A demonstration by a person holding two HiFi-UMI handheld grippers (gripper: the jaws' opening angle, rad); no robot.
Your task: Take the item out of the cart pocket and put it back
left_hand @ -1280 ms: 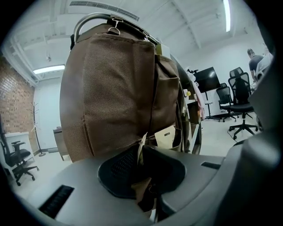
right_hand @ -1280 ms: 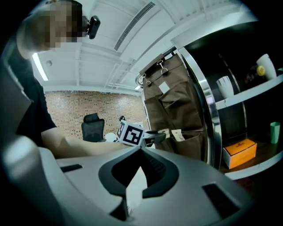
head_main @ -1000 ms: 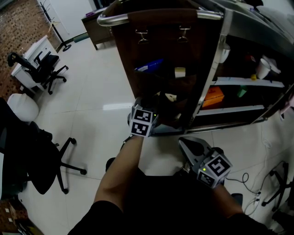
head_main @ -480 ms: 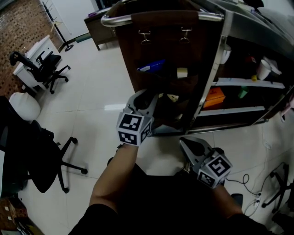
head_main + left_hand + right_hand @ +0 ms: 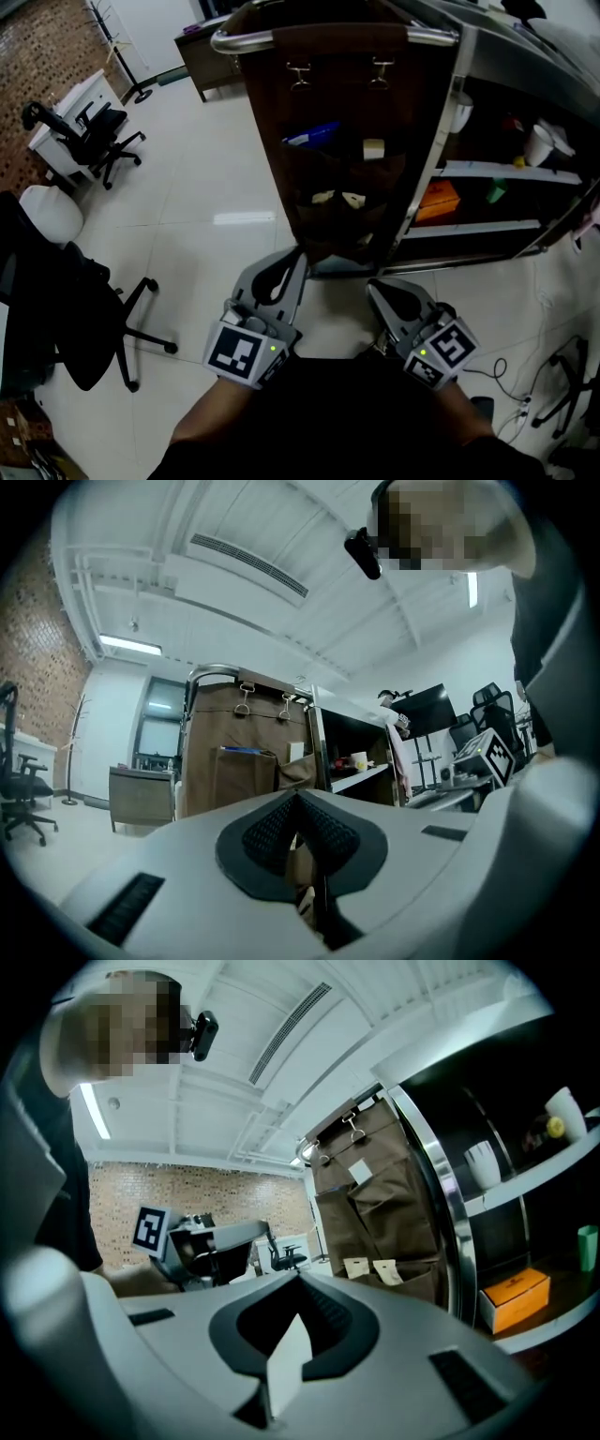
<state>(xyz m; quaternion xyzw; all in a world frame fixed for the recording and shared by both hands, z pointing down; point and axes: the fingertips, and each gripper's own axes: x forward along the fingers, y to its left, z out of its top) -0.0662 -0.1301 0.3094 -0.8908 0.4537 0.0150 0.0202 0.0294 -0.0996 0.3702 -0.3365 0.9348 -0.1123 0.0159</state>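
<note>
A brown fabric pocket organizer [image 5: 328, 84] hangs from the cart's chrome rail [image 5: 281, 39]. Its lower pocket holds two pale flat items [image 5: 324, 197] [image 5: 353, 200], which also show in the right gripper view as pale items [image 5: 357, 1267]. The upper pockets hold a blue item [image 5: 313, 134] and a white roll [image 5: 373, 148]. My left gripper [image 5: 297, 254] is below the organizer, clear of it and shut with nothing in it; its jaws meet at the tip in the left gripper view [image 5: 298, 799]. My right gripper [image 5: 371, 285] stays low beside it, shut and empty [image 5: 300, 1283].
The cart's shelves to the right carry an orange box [image 5: 434, 199], a white cup [image 5: 537, 141] and a green thing [image 5: 494, 190]. Office chairs [image 5: 94, 141] [image 5: 66, 319] and a white stool [image 5: 42, 216] stand to the left on the tiled floor. Cables [image 5: 511, 375] lie at the right.
My left gripper has drawn back out of the lower pocket toward the person and shut. A second pale item now shows in that pocket. The right gripper has hardly moved.
</note>
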